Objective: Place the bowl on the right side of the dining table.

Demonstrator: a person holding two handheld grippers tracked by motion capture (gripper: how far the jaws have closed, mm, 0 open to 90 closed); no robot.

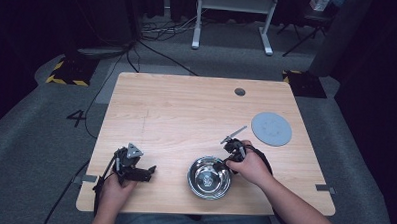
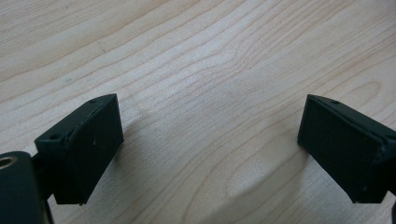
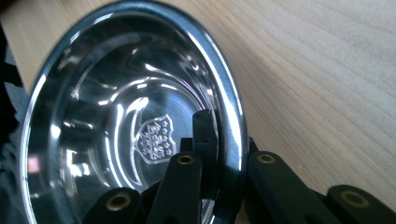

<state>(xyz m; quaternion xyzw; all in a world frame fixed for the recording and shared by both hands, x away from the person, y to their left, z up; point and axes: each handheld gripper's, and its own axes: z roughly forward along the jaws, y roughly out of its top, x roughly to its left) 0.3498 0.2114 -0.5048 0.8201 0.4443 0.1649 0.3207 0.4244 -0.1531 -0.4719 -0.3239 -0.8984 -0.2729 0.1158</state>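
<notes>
A shiny steel bowl (image 1: pixel 209 178) stands on the wooden table (image 1: pixel 186 111) near its front edge, empty, with a crest stamped in its bottom (image 3: pixel 156 140). My right gripper (image 1: pixel 224 164) comes at the bowl from its right side. In the right gripper view the right gripper (image 3: pixel 229 154) is shut on the bowl's rim (image 3: pixel 231 112), one jaw inside the bowl and the other outside it. To the left of the bowl my left gripper (image 1: pixel 148 171) rests low over bare wood; its jaws stand wide apart, and the left gripper (image 2: pixel 210 144) has nothing between them.
A flat grey round disc (image 1: pixel 271 128) lies at the right of the table, beyond the bowl. A small cable hole (image 1: pixel 239 92) sits near the far edge. Cables and white desk legs (image 1: pixel 197 22) are on the floor beyond the table.
</notes>
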